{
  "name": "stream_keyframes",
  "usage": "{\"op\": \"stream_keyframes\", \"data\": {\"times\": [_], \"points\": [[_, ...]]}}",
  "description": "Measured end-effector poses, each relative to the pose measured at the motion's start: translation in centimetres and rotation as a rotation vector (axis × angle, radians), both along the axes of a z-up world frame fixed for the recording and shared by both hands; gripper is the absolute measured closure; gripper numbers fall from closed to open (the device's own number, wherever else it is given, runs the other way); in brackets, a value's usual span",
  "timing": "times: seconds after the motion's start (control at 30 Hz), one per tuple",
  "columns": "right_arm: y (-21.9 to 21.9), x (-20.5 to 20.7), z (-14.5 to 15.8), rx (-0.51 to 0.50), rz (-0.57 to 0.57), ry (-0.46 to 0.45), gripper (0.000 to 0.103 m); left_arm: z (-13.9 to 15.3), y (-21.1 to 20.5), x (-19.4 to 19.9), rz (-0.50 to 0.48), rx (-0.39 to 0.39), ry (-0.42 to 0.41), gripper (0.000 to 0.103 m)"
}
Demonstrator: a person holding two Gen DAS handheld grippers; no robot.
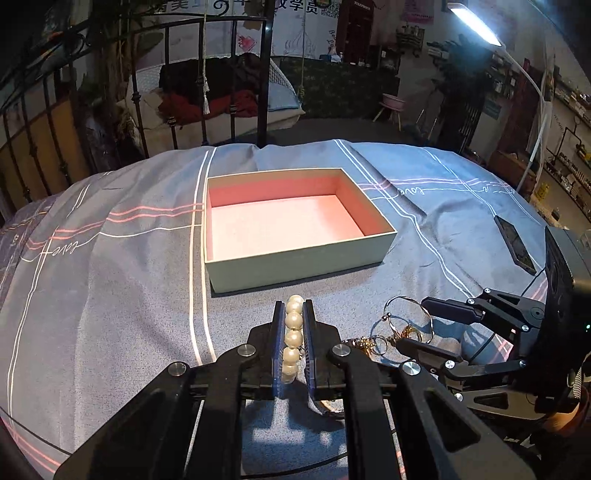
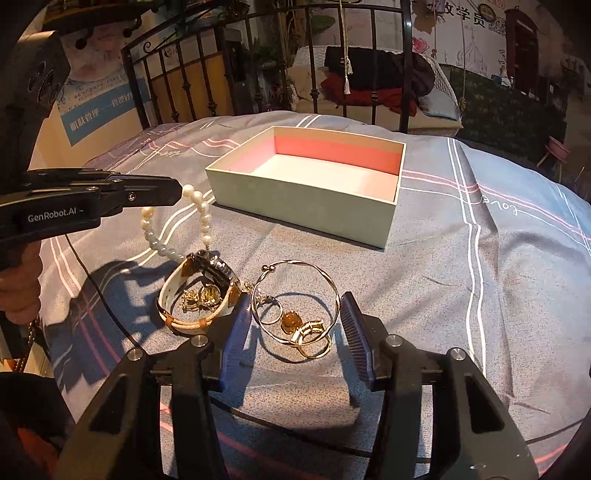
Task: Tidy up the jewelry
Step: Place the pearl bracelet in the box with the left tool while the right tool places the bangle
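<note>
My left gripper (image 1: 294, 308) is shut on a pearl bracelet (image 1: 293, 334), held above the bedspread in front of the open box (image 1: 373, 206). In the right wrist view the bracelet (image 2: 201, 216) hangs from the left gripper (image 2: 177, 194). The box (image 2: 303, 201) has a pink inside with nothing in it. My right gripper (image 2: 293, 306) is open, its pads either side of a gold bangle (image 2: 325, 278) that lies over gold rings (image 2: 314, 339) and an amber piece (image 2: 290, 319). A watch with a white strap (image 2: 177, 291) lies just left of it.
A dark phone (image 1: 514, 244) lies on the bedspread to the right of the box. A black metal bed frame (image 1: 232, 74) stands behind the bed. A lamp (image 1: 474, 22) shines from the upper right.
</note>
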State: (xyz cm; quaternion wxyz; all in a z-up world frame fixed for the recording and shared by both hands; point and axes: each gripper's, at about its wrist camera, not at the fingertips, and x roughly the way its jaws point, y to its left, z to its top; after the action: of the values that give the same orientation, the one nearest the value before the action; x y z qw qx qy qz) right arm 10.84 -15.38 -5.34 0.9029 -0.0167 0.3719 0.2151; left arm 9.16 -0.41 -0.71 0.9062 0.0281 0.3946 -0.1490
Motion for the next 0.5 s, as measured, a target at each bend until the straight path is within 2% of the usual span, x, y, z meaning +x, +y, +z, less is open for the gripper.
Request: {"op": "stream_keyframes", "data": {"times": [0.23, 0.37, 0.5], "points": [[-0.2, 2.4, 3.2, 0.021, -0.005, -0.075, 0.053, 3.0, -0.9, 2.1, -0.002, -0.011, -0.074, 0.094], [-0.3, 5.4, 5.7, 0.039, -0.019, -0.112, 0.053, 4.3, -1.1, 4.4, 0.018, -0.031, -0.094, 0.094], [-0.3, 9.1, 7.2, 0.041, -0.041, -0.105, 0.053, 5.0, -1.4, 7.2, 0.053, -0.027, -0.105, 0.094]]}}
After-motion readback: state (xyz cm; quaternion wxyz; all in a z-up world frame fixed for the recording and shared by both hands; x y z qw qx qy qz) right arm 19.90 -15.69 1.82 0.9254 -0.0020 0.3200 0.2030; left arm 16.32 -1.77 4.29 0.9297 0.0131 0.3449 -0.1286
